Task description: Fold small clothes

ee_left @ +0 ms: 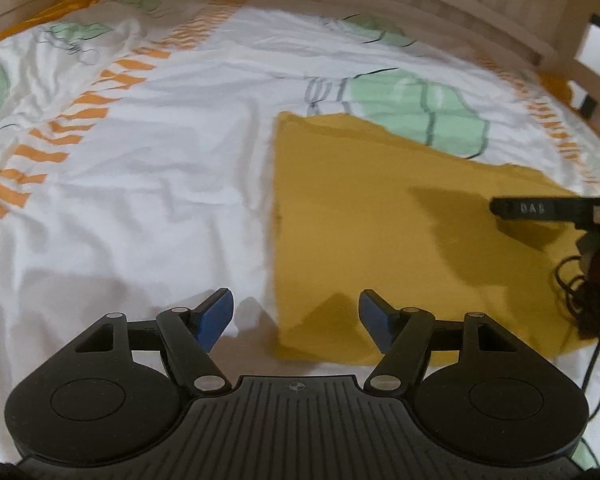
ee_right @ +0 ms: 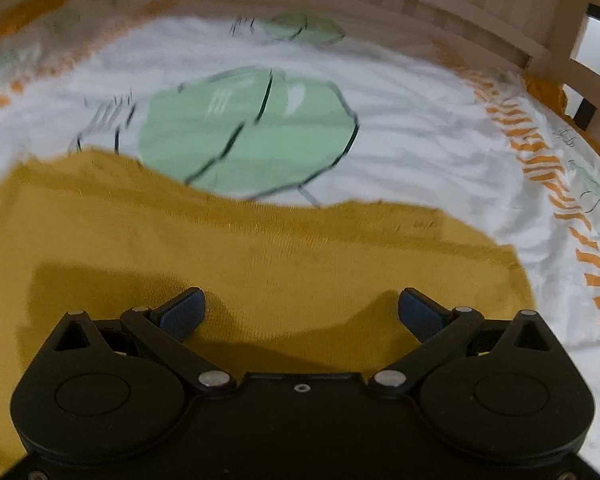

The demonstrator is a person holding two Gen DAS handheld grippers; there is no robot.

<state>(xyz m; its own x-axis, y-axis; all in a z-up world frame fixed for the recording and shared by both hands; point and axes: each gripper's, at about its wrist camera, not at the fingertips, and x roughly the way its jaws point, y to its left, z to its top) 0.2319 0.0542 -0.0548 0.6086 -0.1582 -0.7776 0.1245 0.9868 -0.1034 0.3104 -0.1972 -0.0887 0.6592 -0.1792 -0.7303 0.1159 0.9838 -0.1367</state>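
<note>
both claws gape with nothing between their pads, the left claw (ee_left: pixel 296 316) over the near left corner of the yellow cloth (ee_left: pixel 380 216), the right claw (ee_right: pixel 302 312) above its middle, the cloth lying flat on the patterned sheet (ee_left: pixel 140 184) of a wooden-railed bed (ee_left: pixel 380 4).

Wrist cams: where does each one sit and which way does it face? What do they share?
Left wrist: on the left tongs, looking down past open blue pads at the white printed bedsheet and the mustard cloth's left edge; the right tongs' finger enters at right.
Right wrist: on the right tongs, open, over the mustard cloth, facing the wooden bed rail.
Shared: cloth, sheet, rail.
</note>
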